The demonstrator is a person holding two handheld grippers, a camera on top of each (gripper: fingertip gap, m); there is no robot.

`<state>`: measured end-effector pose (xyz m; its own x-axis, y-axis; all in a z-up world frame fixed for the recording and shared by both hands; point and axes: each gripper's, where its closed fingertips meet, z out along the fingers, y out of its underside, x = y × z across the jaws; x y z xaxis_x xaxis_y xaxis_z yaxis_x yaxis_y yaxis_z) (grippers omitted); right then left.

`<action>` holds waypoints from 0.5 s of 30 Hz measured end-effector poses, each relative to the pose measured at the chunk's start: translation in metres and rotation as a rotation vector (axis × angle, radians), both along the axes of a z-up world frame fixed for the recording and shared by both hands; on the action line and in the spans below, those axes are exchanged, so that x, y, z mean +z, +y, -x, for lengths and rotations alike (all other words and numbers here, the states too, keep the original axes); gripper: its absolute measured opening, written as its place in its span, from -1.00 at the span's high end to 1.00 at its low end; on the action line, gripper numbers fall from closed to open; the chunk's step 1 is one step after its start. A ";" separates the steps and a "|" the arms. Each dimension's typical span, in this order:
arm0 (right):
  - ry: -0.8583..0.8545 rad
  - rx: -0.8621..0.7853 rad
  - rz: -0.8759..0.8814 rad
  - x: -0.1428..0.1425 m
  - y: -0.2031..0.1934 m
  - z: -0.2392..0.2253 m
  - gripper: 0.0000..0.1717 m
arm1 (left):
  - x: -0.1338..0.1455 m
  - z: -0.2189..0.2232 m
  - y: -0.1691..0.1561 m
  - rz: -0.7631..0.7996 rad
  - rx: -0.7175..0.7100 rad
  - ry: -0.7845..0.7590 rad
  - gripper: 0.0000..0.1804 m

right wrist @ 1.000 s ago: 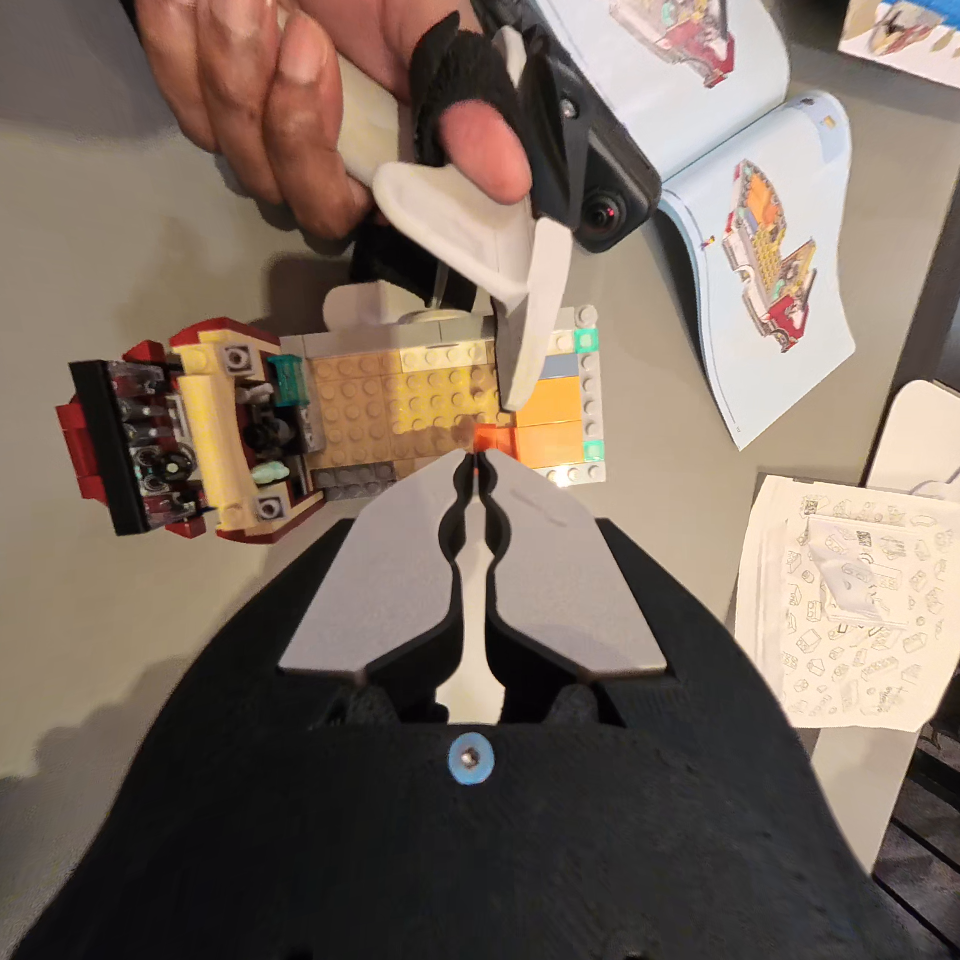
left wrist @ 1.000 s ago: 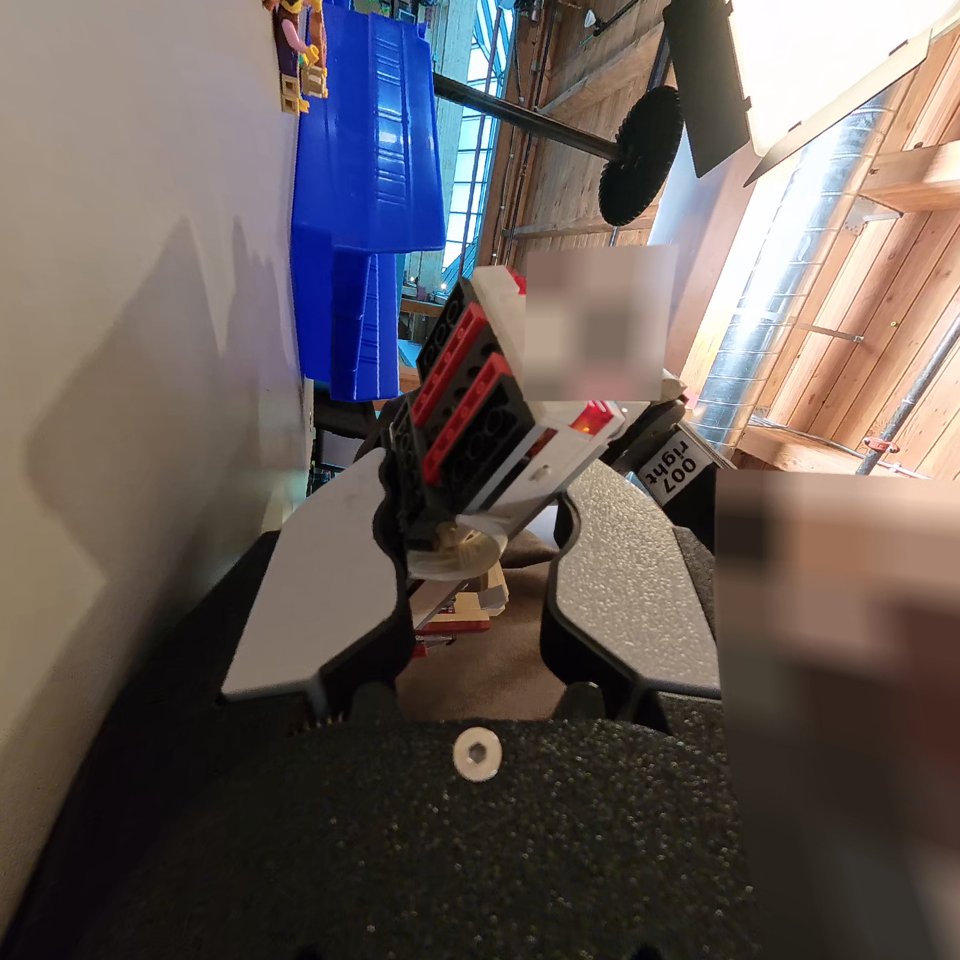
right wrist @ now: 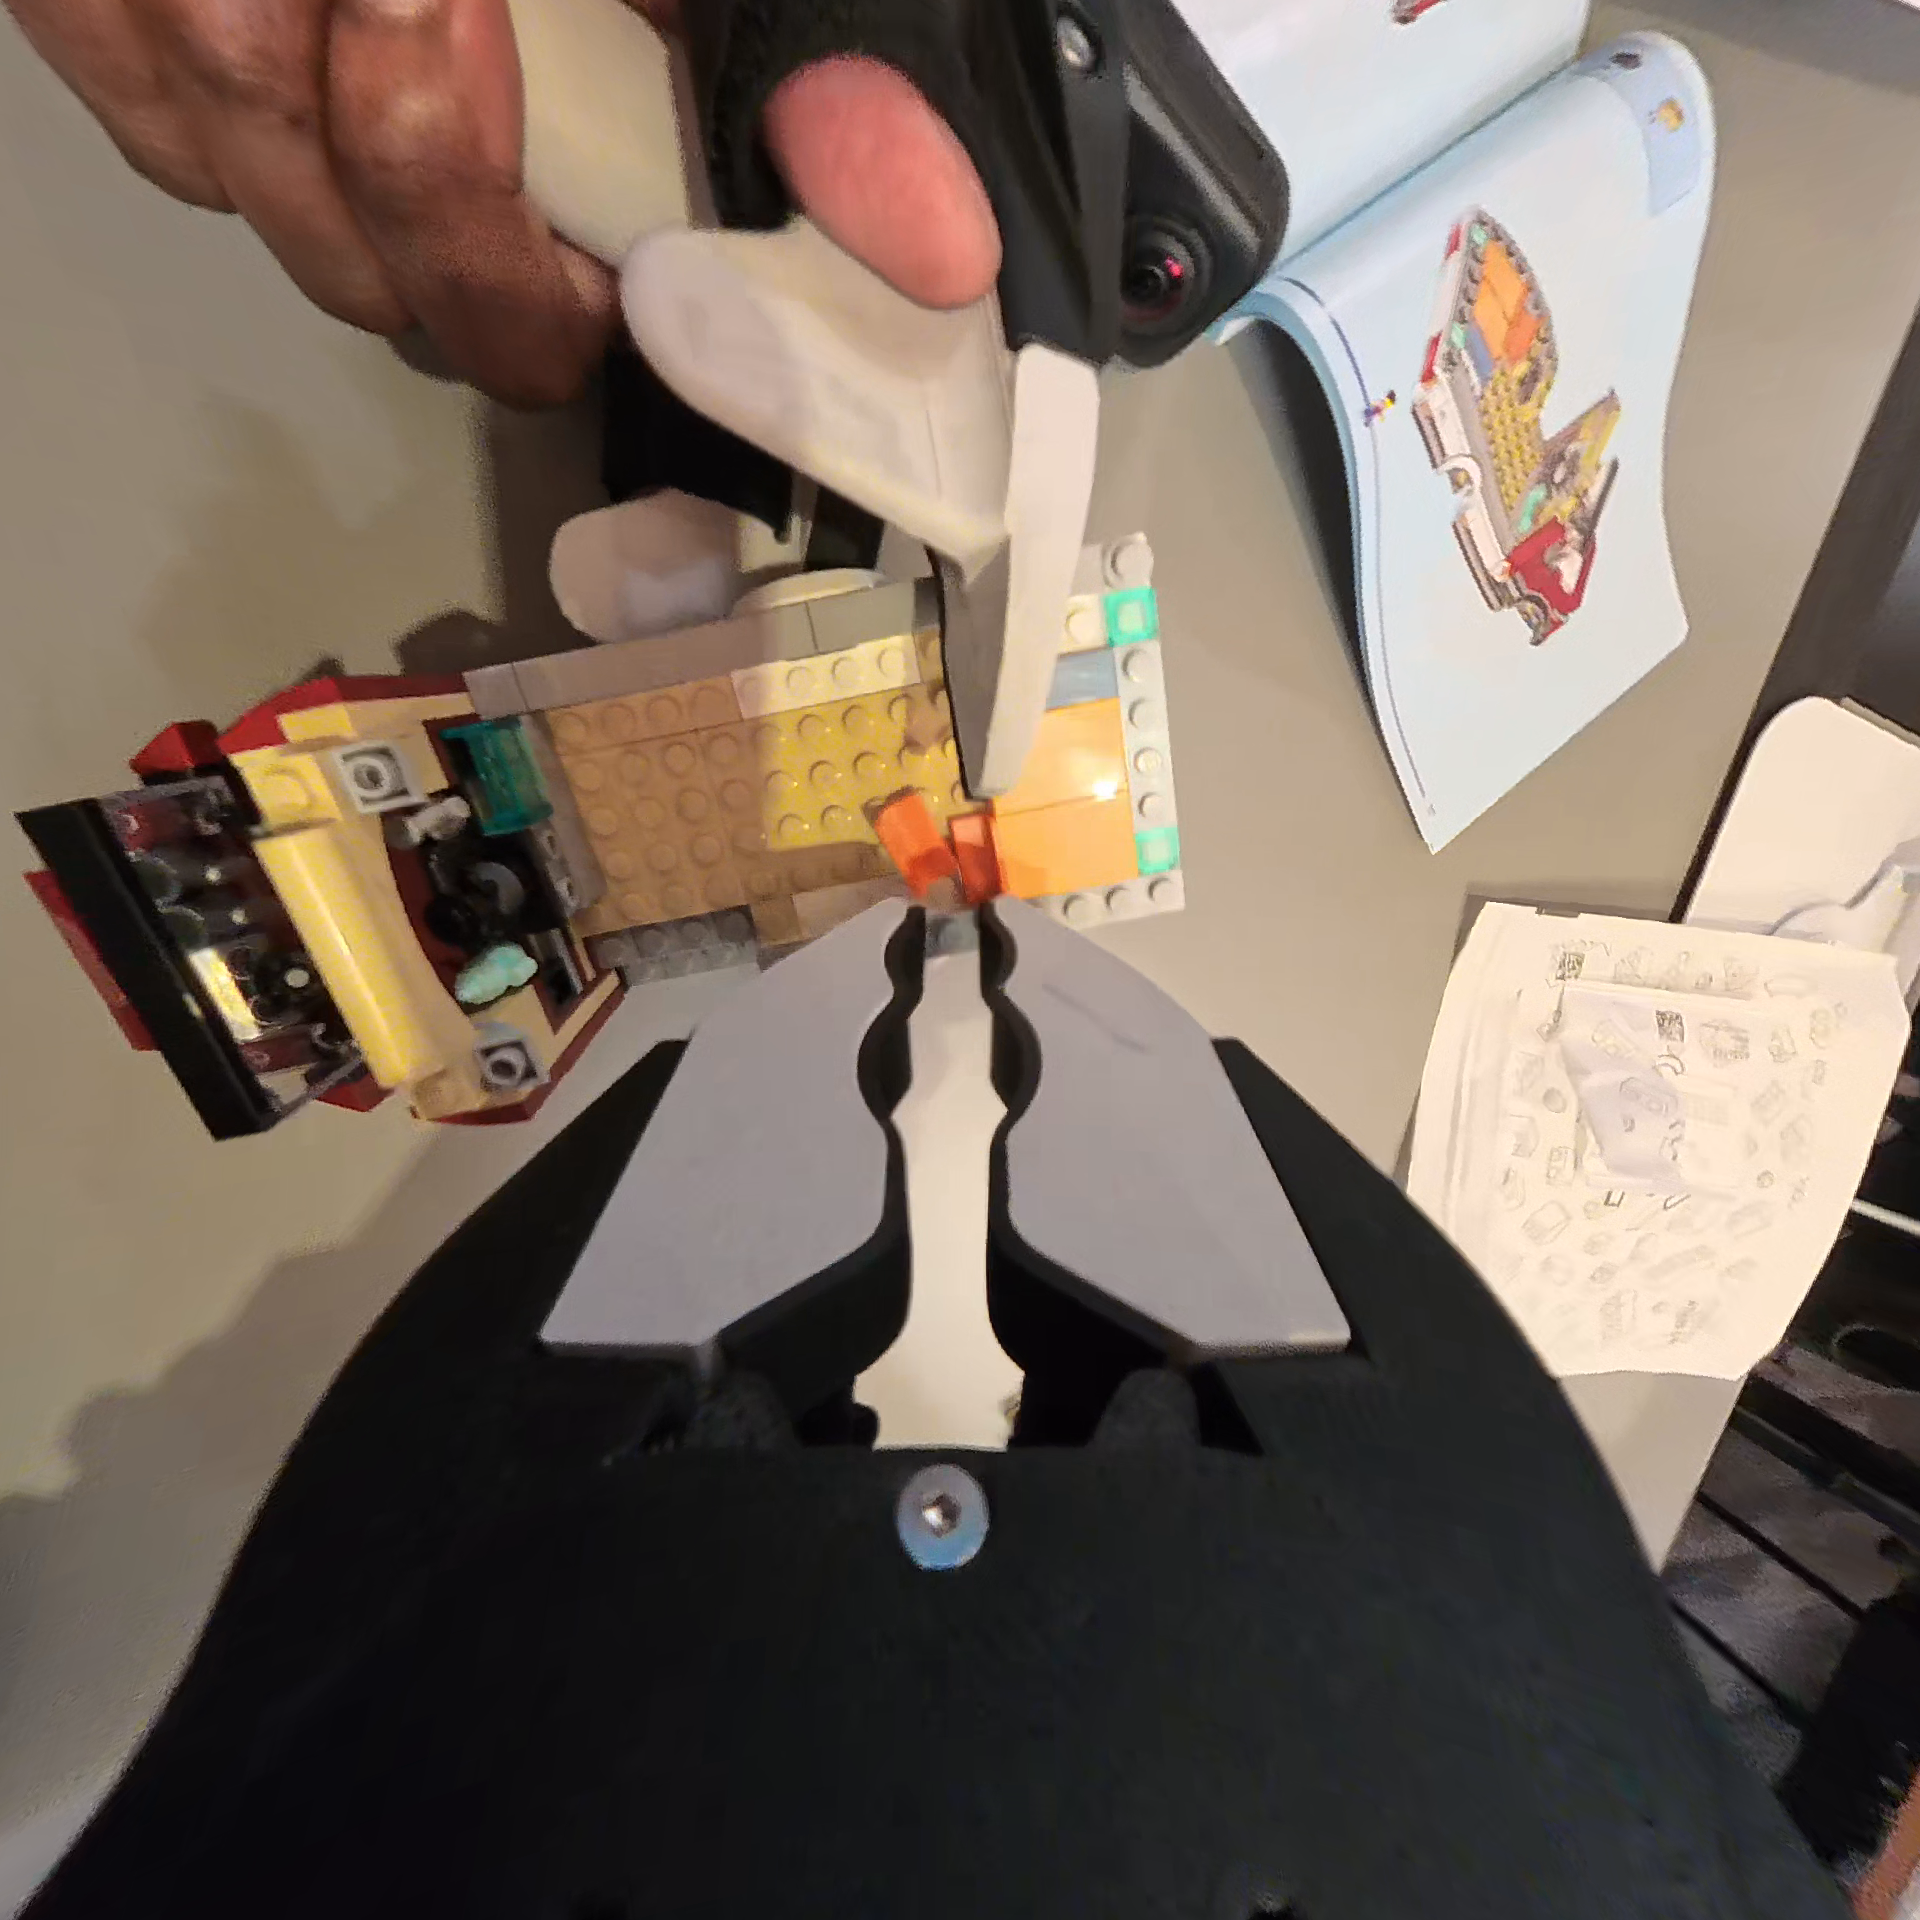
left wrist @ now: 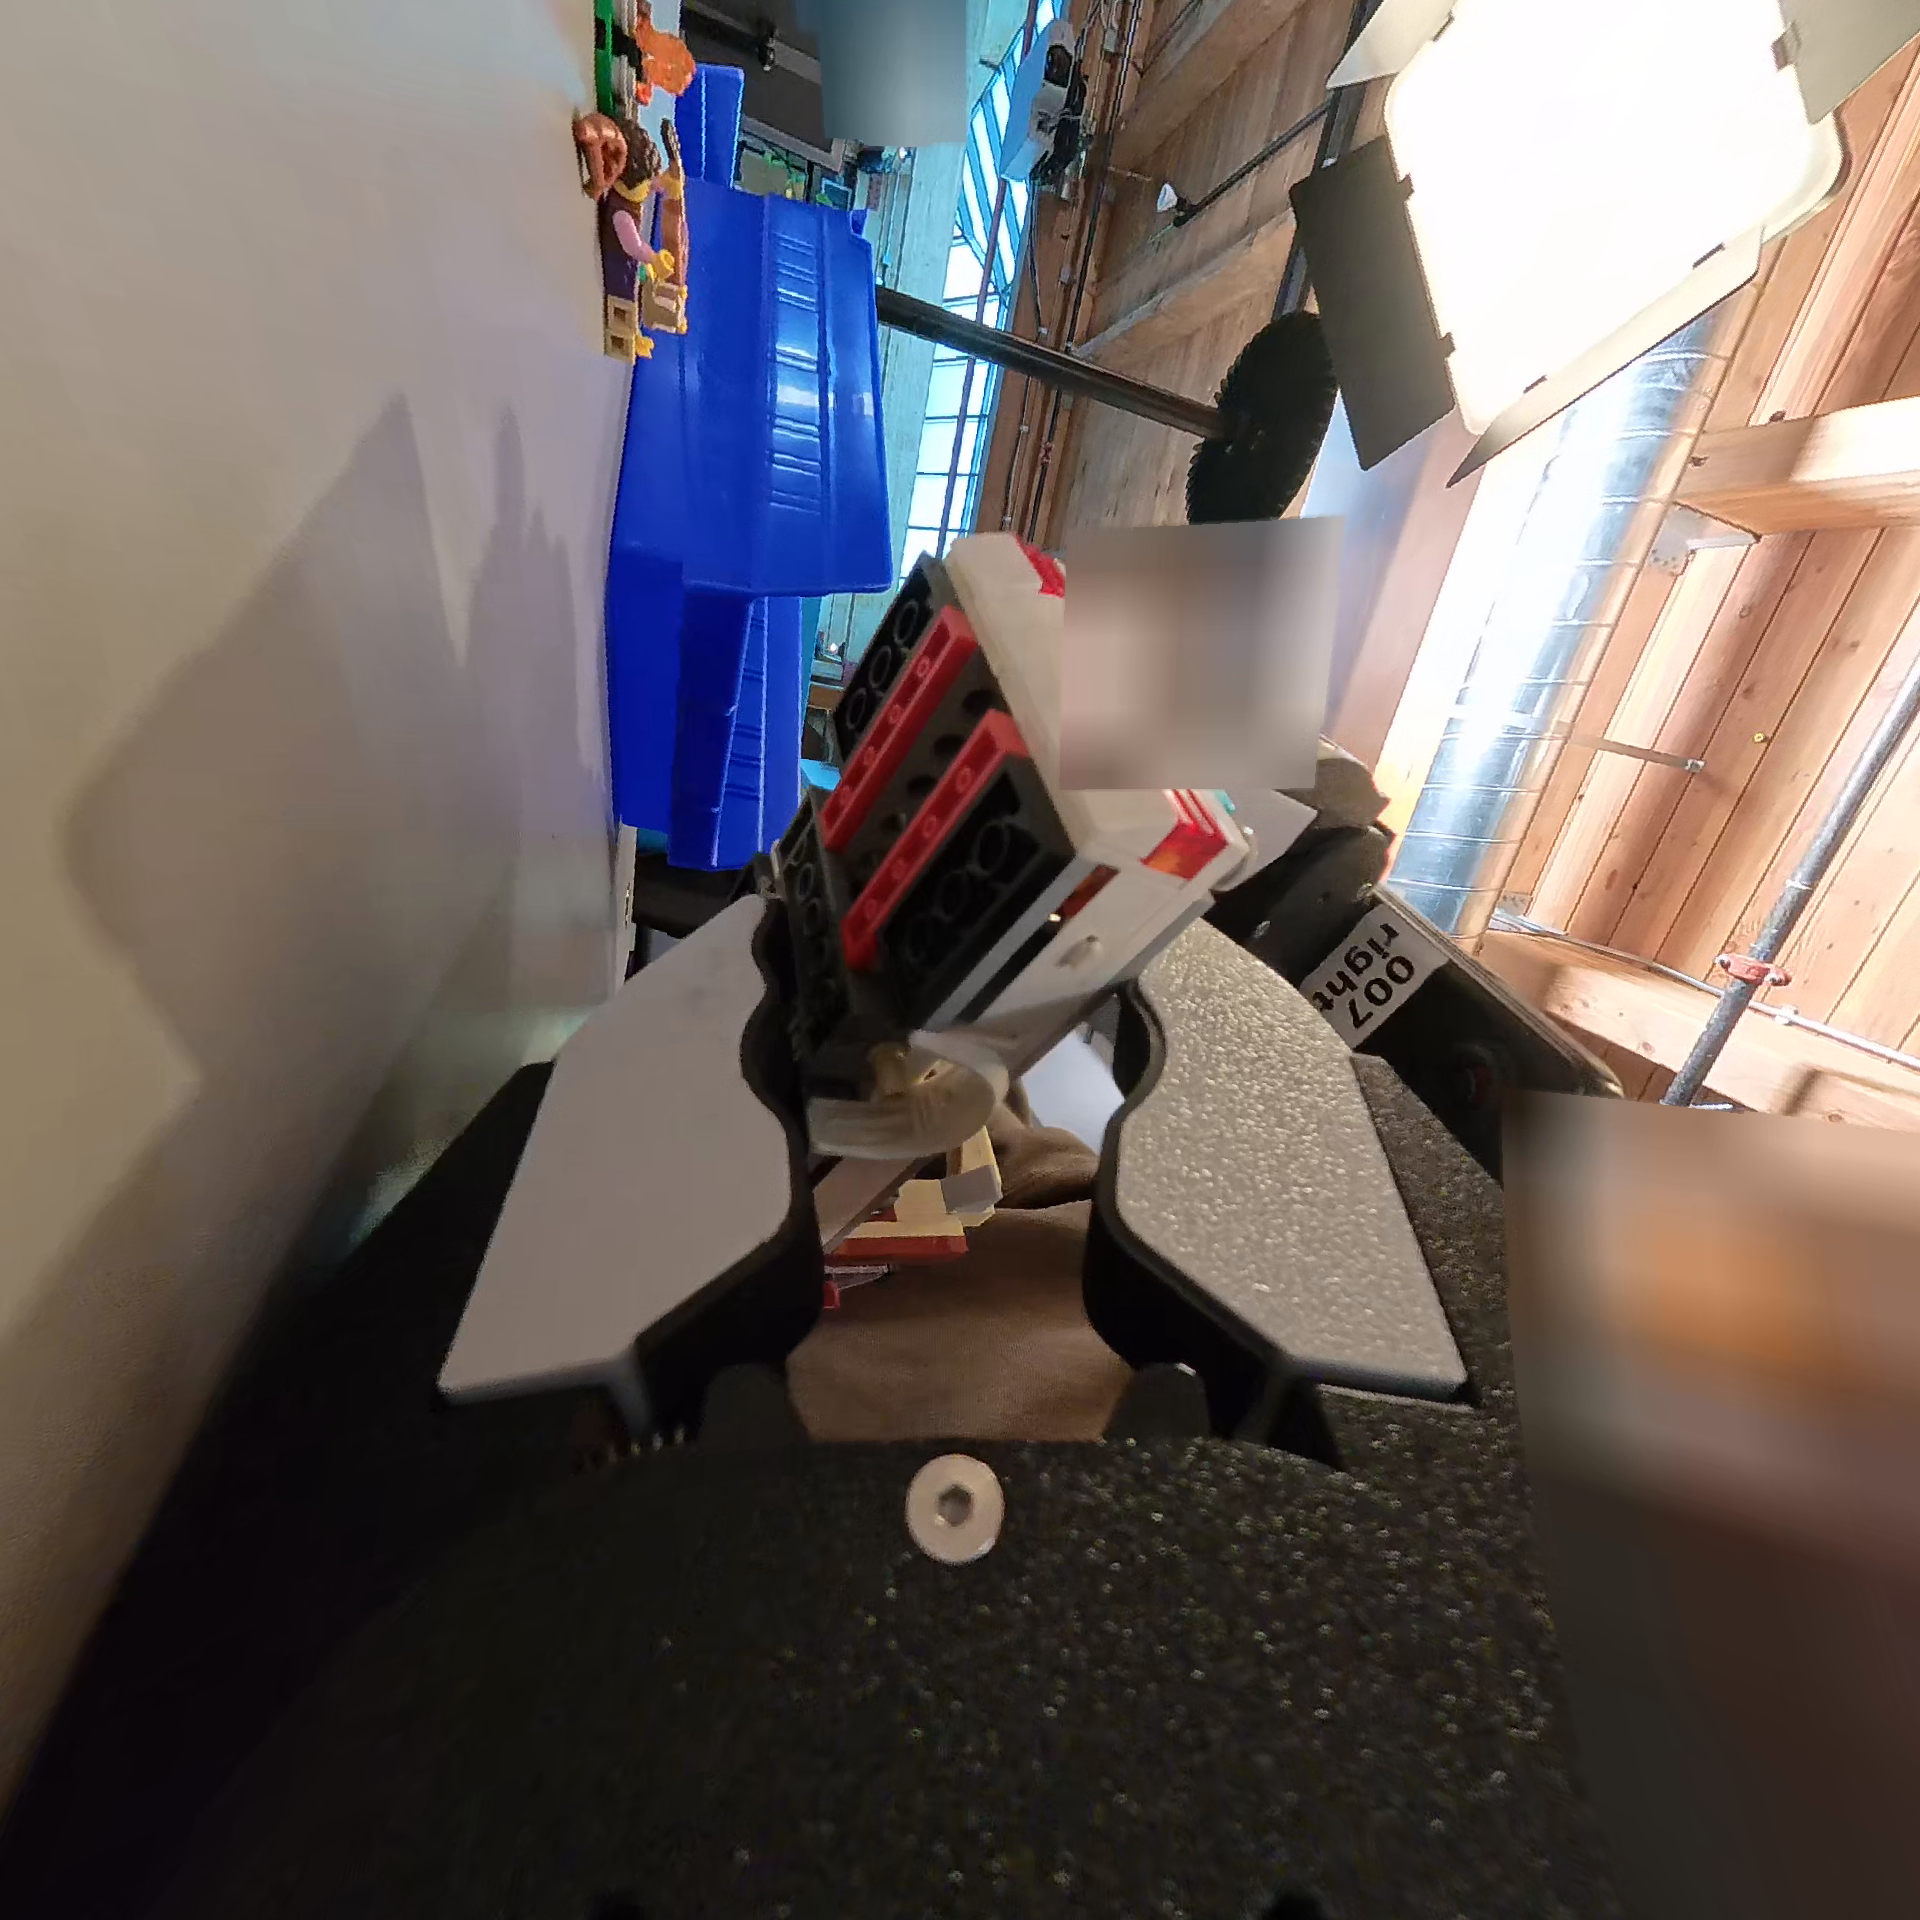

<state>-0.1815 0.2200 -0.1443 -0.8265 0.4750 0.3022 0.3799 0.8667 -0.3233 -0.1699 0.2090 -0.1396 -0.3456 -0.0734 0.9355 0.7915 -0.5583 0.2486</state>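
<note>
1. Grey tabletop (right wrist: 260, 520) lies under a brick vehicle model (right wrist: 665, 790), which hangs tilted just above it, between the two grippers.
2. Its front end is built up in dark red, cream and black, with a clear windscreen piece. The rear floor is an open field of tan, yellow and orange studs inside a grey rim, with no walls or roof on it.
3. Two small clear orange pieces (right wrist: 914, 847) sit near the floor's near edge; one leans askew, apparently not pressed flat.
4. The right gripper (right wrist: 948, 914) has its fingers a narrow slit apart, tips just beside those orange pieces and gripping nothing.
5. The left gripper (left wrist: 956, 966), held in a hand (right wrist: 364, 156), stands wide and clamps the model through its thickness, one finger on the studded floor and the other on the black underside.
6. An open instruction booklet (right wrist: 1507, 416) and a printed sheet (right wrist: 1662, 1143) lie nearby to the right.
7. Farther off stand blue bins (left wrist: 758, 468) and a minifigure (left wrist: 634, 229).
8. Beyond are a wooden plank wall (left wrist: 1766, 727) and a bright lamp panel (left wrist: 1610, 187).
</note>
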 end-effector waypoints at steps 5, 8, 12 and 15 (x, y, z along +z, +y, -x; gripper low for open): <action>0.057 -0.125 0.110 0.004 0.011 -0.002 0.79 | 0.004 0.005 0.000 -0.008 0.028 -0.026 0.34; 0.092 -0.238 0.242 0.006 0.019 -0.004 0.73 | 0.005 0.006 0.001 -0.010 0.040 -0.036 0.34; 0.061 -0.380 0.559 0.006 0.026 -0.013 0.68 | 0.007 0.008 0.002 -0.019 0.044 -0.045 0.34; 0.016 -0.432 0.766 0.006 0.028 -0.024 0.65 | 0.008 0.008 0.002 -0.027 0.039 -0.049 0.35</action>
<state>-0.1571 0.2485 -0.1380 -0.5257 0.8222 -0.2182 0.6153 0.1904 -0.7650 -0.1779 0.2113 -0.1314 -0.3872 -0.1129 0.9151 0.8001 -0.5343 0.2726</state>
